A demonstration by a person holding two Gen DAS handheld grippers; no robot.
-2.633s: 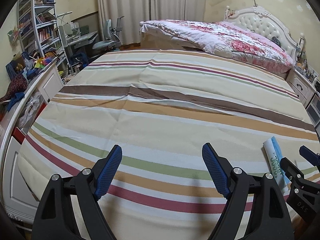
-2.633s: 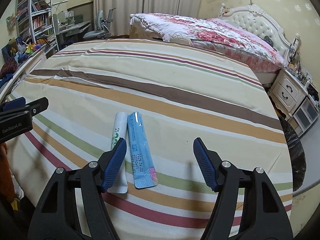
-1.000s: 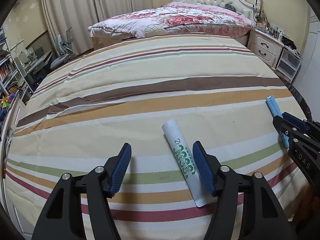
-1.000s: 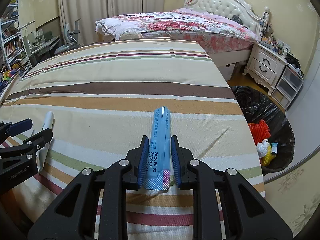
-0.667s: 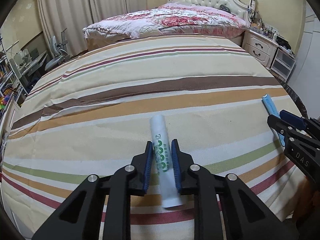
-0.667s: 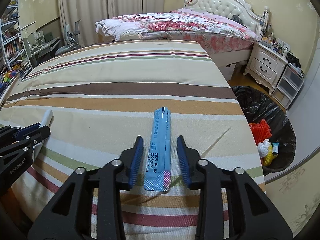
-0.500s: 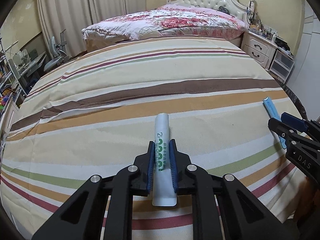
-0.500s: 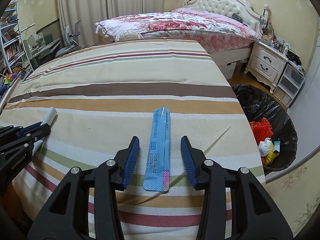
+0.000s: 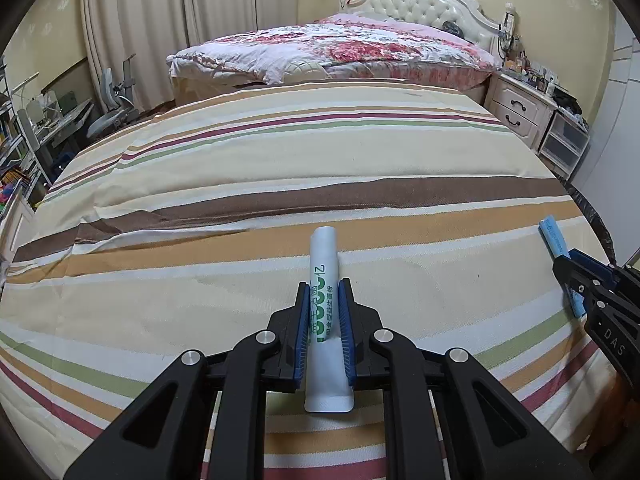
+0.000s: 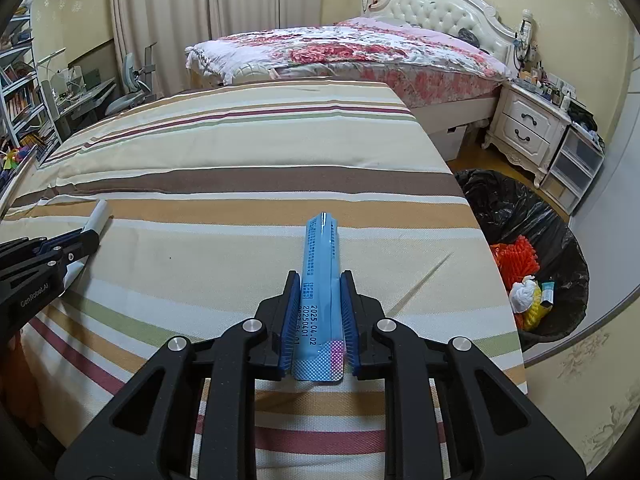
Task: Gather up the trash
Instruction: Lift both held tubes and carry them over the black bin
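A white tube with green print (image 9: 323, 272) lies on the striped bedspread (image 9: 280, 152), and my left gripper (image 9: 325, 292) is shut on it, jaws pressing both sides. A long blue packet (image 10: 321, 264) lies near the bed's right edge, and my right gripper (image 10: 320, 286) is shut on it. The blue packet (image 9: 554, 236) and the right gripper (image 9: 576, 268) also show at the right of the left wrist view. The tube's tip (image 10: 98, 214) and the left gripper (image 10: 76, 238) show at the left of the right wrist view.
A bin with a black bag (image 10: 532, 216) holding orange, white and yellow trash stands on the floor right of the bed. A white nightstand (image 10: 528, 128) and a second bed with a floral quilt (image 10: 340, 52) are behind. Desk, chair and shelves stand far left (image 10: 48, 92).
The right gripper, which had opened around the blue packet, has closed on it again. The left gripper stays shut on the white tube and has edged closer to it.
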